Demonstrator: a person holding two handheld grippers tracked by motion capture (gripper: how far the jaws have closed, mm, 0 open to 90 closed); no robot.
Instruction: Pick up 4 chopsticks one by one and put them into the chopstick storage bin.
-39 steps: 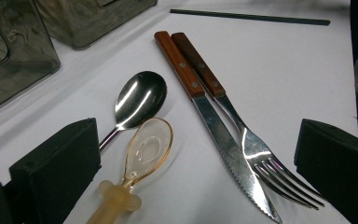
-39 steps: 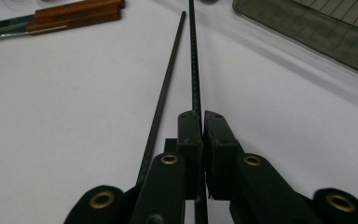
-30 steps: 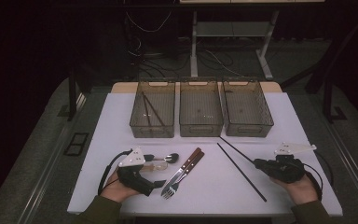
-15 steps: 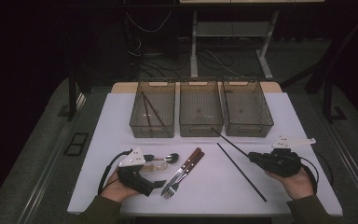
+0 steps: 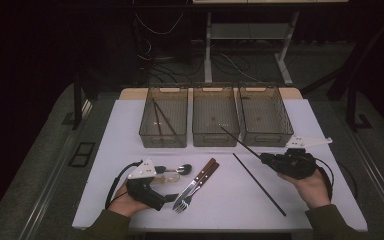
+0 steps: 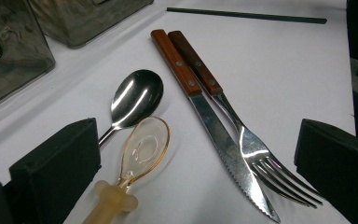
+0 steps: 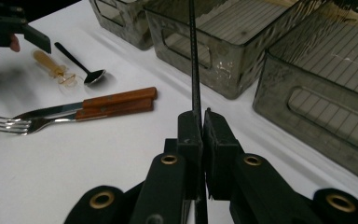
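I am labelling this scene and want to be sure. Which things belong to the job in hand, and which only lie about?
In the job:
right gripper, shut on a black chopstick
second chopstick on the table
left bin, holding two chopsticks

Lying about:
left gripper, open
metal spoon
clear spoon
knife
fork
middle bin
right bin

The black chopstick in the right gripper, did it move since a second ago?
Yes. The right gripper, shut on one chopstick, lifted it off the table toward the bins. The other chopstick, knife, fork, both spoons and the open left gripper stayed put.
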